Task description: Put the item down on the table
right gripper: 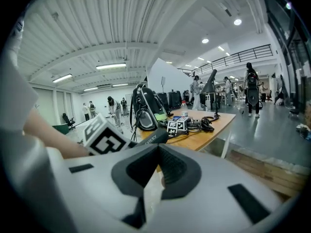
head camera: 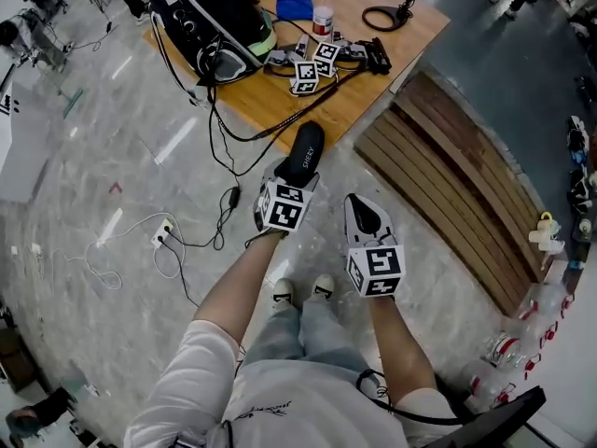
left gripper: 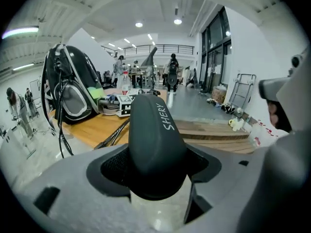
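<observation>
A black oblong case (head camera: 305, 153) printed "SHERY" sticks out forward from my left gripper (head camera: 295, 177), which is shut on its near end. In the left gripper view the case (left gripper: 154, 140) fills the middle between the dark pads and points at the wooden table (left gripper: 95, 130). The case hangs over the floor, just short of the table's near edge (head camera: 280, 110). My right gripper (head camera: 365, 216) is beside it to the right, lower, with its jaws together and nothing between them. The right gripper view shows the table (right gripper: 214, 129) ahead and the left gripper's marker cube (right gripper: 104, 137) close by.
On the table stand a black backpack (head camera: 213, 15), a bottle (head camera: 323, 11), a blue cloth (head camera: 295, 7), a coiled cable (head camera: 385, 16) and spare grippers with marker cubes (head camera: 315, 63). Cables hang off the table to a power strip (head camera: 162, 236). A slatted wooden panel (head camera: 457, 180) lies right.
</observation>
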`<state>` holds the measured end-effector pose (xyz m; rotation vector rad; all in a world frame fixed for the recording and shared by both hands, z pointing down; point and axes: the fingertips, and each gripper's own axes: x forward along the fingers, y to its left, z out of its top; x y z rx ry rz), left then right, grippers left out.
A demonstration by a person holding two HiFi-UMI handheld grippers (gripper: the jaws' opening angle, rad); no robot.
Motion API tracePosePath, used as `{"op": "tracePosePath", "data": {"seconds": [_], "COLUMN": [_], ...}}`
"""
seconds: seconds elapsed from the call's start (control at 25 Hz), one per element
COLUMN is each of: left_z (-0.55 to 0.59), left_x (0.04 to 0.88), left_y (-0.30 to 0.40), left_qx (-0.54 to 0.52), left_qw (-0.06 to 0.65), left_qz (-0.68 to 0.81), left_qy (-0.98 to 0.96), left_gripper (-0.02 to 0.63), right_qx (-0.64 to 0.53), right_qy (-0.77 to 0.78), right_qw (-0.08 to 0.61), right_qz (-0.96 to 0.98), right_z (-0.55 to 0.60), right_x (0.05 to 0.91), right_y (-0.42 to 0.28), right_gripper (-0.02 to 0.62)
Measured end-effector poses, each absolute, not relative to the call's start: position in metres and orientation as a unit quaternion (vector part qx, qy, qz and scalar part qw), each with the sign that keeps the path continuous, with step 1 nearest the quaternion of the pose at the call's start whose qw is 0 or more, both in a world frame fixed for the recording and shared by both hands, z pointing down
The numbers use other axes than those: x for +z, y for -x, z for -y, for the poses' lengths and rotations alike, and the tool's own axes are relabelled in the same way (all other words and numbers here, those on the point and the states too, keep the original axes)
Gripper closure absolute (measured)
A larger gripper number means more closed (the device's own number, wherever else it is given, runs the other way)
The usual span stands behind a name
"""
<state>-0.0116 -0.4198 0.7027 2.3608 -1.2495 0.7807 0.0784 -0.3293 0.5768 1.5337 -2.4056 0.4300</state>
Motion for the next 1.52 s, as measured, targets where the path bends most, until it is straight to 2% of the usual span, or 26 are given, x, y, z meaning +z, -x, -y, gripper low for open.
{"op": "tracePosePath", "data": {"seconds": [0.32,0.52,1.08,1.52], "left_z": [0.466,0.473,0.477,0.483], "left_x": [0.751,0.759,0.783,0.785], "left_y": [0.005,-0.001,-0.003,0.003], "left_qx": [0.295,0.307,0.312,0.309], "left_qw": [0.24,0.245,0.239,0.205], "left_qz": [0.435,0.434,0.43,0.445], "left_qy": [-0.816,-0.81,-0.813,-0.815], "left_gripper": [0.272,0.272,0.272,0.255], "right_qx": [0.167,0.169,0.18,0.191], "right_qy": [-0.523,-0.522,-0.517,-0.515], "right_qw": [0.132,0.129,0.132,0.134], "right_qz": [0.825,0.826,0.826,0.825], "right_z": [0.336,0.337,0.348,0.343], "right_x": [0.612,0.617,0.641,0.65], "right_y": [-0.089,-0.095,-0.095,-0.098], "right_gripper": [0.591,0.591,0.592,0.591]}}
